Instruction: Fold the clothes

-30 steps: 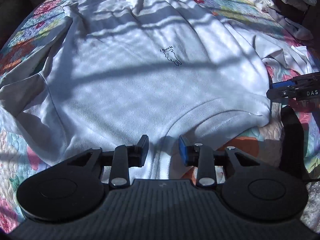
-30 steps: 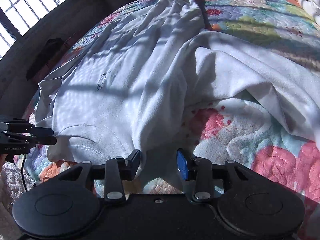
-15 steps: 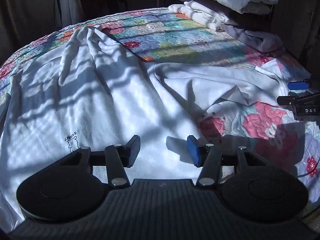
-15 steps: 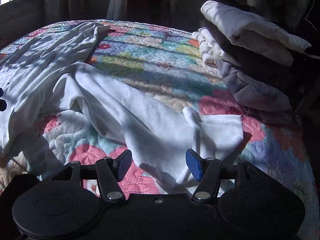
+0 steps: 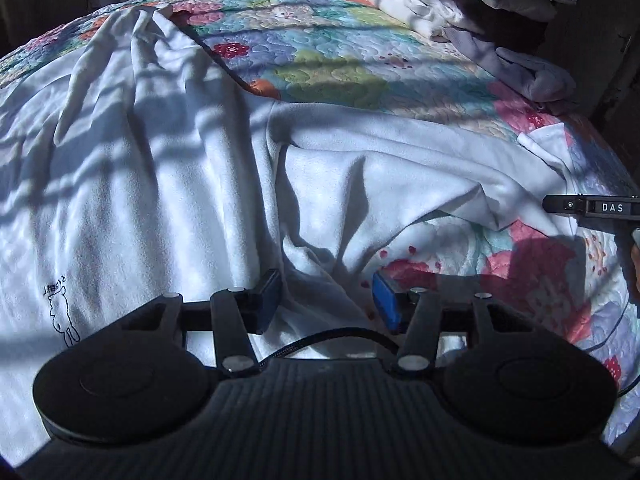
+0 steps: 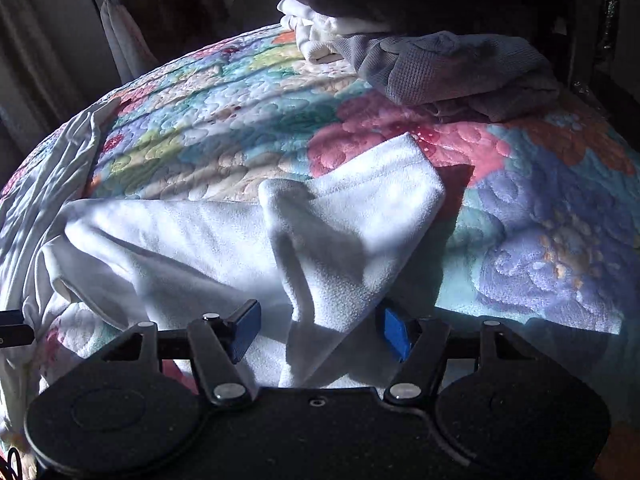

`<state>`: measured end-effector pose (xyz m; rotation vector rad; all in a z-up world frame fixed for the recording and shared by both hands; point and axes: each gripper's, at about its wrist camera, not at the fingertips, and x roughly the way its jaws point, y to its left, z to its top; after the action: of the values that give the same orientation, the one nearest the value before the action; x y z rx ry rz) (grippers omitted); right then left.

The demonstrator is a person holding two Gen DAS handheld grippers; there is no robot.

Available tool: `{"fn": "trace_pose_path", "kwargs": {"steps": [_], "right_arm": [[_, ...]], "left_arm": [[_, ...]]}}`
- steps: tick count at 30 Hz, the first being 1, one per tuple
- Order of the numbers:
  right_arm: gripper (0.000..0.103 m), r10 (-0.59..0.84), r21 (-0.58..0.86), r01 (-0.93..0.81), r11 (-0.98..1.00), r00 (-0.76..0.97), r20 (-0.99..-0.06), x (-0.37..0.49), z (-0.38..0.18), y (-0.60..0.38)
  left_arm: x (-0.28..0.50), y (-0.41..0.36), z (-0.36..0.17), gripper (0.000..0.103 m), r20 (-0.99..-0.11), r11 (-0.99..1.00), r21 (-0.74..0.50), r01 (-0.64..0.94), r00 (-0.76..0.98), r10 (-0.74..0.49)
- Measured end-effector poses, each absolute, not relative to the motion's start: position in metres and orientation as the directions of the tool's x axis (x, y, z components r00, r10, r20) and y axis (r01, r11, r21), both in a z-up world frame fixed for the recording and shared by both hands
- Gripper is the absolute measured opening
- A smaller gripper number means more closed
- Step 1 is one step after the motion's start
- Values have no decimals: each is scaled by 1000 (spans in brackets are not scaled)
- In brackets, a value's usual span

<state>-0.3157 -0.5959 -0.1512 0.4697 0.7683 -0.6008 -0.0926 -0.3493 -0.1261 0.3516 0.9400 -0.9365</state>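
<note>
One white sweatshirt (image 5: pixel 160 168) is spread across the quilt (image 5: pixel 340 64), its sleeve (image 6: pixel 248 236) stretched toward frame right. Left gripper (image 5: pixel 326 300) and right gripper (image 6: pixel 320 332) are held released, the cuff lying between the right one's fingers.

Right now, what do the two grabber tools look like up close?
Both are black plastic, with two round discs and thin linkage bars with silver rivets. The left gripper has blue finger pads, a ribbed body and a braided black cable. The right gripper looks alike, and its side reads "DAS".
</note>
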Motion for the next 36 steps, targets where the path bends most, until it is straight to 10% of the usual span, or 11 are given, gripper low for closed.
{"fn": "trace_pose_path", "kwargs": {"steps": [1, 2, 6, 13, 24, 30, 36], "right_arm": [[19, -354, 139, 645, 752, 572, -740, -313, -151, -594], [6, -391, 78, 628, 774, 571, -722, -311, -147, -591], [6, -645, -227, 643, 731, 544, -536, -312, -110, -593], [6, -700, -238, 681, 693, 554, -451, -337, -67, -637], [21, -737, -251, 741, 623, 449, -505, -341, -103, -666], [4, -665, -117, 780, 615, 433, -609, -361, -127, -687], [3, -763, -222, 754, 619, 509, -398, -379, -85, -662]], "left_arm": [[-91, -346, -126, 50, -811, 576, -129, 807, 249, -530], [-91, -345, -125, 50, -807, 574, -136, 807, 245, -537], [-95, -350, -120, 51, -803, 561, -154, 813, 228, -551], [-91, -348, -124, 53, -793, 589, -327, 739, 125, -596], [-126, -372, -121, 52, -840, 398, 31, 917, 240, -487], [-131, -378, -135, 12, -827, 395, 138, 908, 326, -458], [-122, -357, -92, 10, -788, 394, -107, 913, 164, -593]]}}
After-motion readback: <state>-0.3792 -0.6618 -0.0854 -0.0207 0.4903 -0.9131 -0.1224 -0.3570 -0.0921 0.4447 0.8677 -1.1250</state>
